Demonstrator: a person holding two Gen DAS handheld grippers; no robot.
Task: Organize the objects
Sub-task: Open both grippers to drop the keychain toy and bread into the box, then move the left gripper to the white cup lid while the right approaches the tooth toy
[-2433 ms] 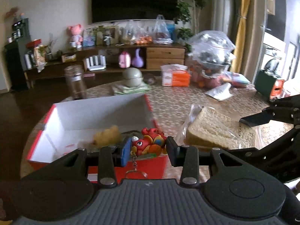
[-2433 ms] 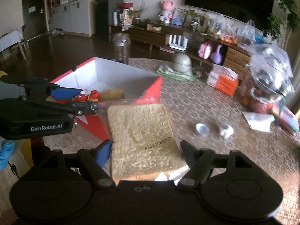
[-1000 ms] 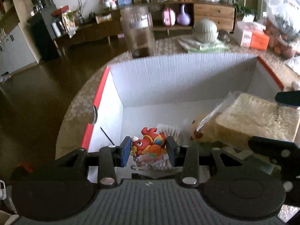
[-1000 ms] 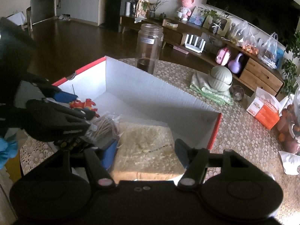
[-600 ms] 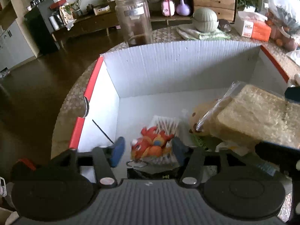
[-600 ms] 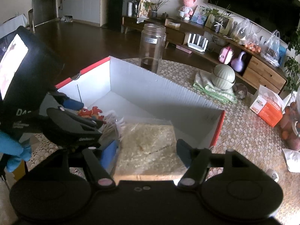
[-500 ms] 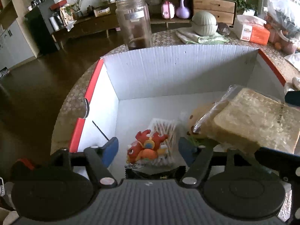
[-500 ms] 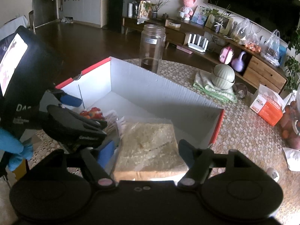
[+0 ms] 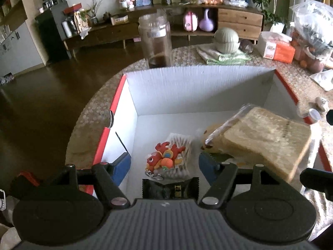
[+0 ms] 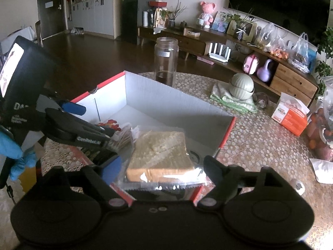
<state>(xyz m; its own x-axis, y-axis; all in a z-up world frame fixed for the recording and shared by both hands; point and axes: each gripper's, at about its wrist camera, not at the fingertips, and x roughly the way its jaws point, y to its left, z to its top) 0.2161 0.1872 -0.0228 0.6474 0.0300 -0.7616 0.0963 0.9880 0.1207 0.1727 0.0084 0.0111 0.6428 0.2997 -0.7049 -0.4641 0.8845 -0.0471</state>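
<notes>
Bagged bread point(image 10: 161, 152) lies between the spread right claw point(image 10: 162, 169).

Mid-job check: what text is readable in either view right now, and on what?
"GenRobot", ending blurred: on a finger of the left tongs.
"DA", cut off: on that tool's black body.
Printed stamp on the bread bag: too blurred to read.
Yellow print on the black packet, print on the orange box, label on the jar: unreadable.

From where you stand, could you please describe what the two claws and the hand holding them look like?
Both are matte black. The left claw and right claw each pair a blue-padded finger with a dark one, on linkages with silver pivot bolts. The left claw's arm carries white lettering and its body a pale sticker. A blue glove covers the hand.
</notes>
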